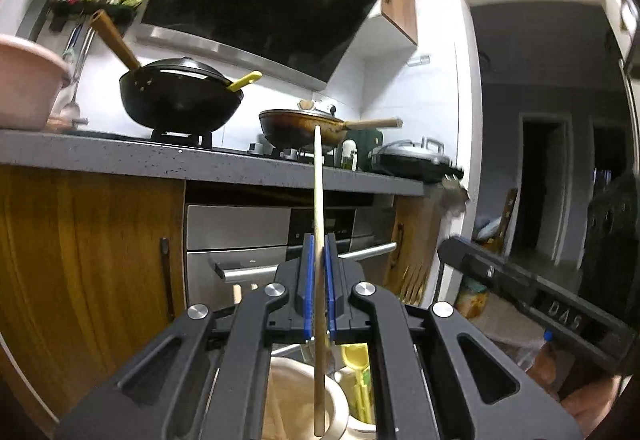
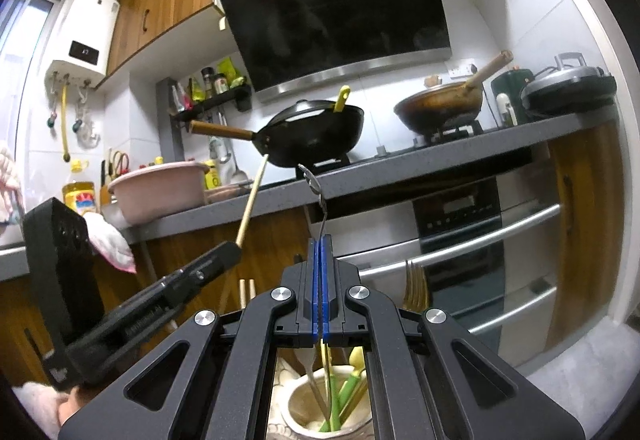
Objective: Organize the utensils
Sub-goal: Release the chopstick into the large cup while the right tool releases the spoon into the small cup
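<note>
My left gripper [image 1: 319, 240] is shut on a pale wooden chopstick [image 1: 317, 184] that stands upright; its lower end hangs in a cream ceramic utensil holder [image 1: 336, 406] below. My right gripper [image 2: 321, 240] is shut on a thin metal utensil handle [image 2: 316, 192] that rises above the fingers and runs down into the same holder [image 2: 300, 406], which holds green and yellow utensils [image 2: 344, 392]. The left gripper [image 2: 236, 250] with its chopstick [image 2: 254, 196] shows at the left of the right wrist view. The right gripper body [image 1: 532, 296] shows at the right of the left wrist view.
A grey counter [image 2: 400, 168] carries a black wok [image 2: 316, 136], a brown pan [image 2: 440, 108] and a pink basin [image 2: 156, 188]. An oven [image 2: 480, 240] sits below. Gold fork tines [image 2: 416, 288] and wooden stick tips [image 2: 246, 292] show beside the grippers.
</note>
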### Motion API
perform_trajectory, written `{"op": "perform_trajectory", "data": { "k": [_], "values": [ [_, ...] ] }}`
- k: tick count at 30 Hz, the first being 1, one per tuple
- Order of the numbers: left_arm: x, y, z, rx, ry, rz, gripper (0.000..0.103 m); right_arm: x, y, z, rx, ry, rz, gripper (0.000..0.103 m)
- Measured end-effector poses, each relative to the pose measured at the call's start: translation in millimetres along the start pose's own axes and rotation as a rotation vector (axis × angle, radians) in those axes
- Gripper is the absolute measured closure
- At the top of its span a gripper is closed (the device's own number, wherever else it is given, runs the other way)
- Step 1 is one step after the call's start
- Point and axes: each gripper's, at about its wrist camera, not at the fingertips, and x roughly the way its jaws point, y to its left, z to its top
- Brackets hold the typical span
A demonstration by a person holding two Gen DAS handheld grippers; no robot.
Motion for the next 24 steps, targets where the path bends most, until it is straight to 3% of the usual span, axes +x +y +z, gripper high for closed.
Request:
{"op": "perform_trajectory", "data": {
  "k": [11, 18, 22, 24],
  "values": [
    [-21, -5, -12, 0.091, 0.017, -0.010, 0.098, 14, -2, -19, -0.023, 0.064, 0.003, 0.101],
    [-28, -3, -17, 0.108, 0.038, 0.016, 0.098, 20, -4, -36, -0.024, 0.173, 0.022, 0.101],
    [-29, -3, -17, 0.120, 0.059, 0.022, 0.094, 23, -7, -47, -0.019, 0.245, 0.026, 0.101],
    [-29, -3, -17, 0.119, 0.065, 0.024, 0.085, 23, -8, -52, -0.017, 0.269, 0.026, 0.101]
  ]
}}
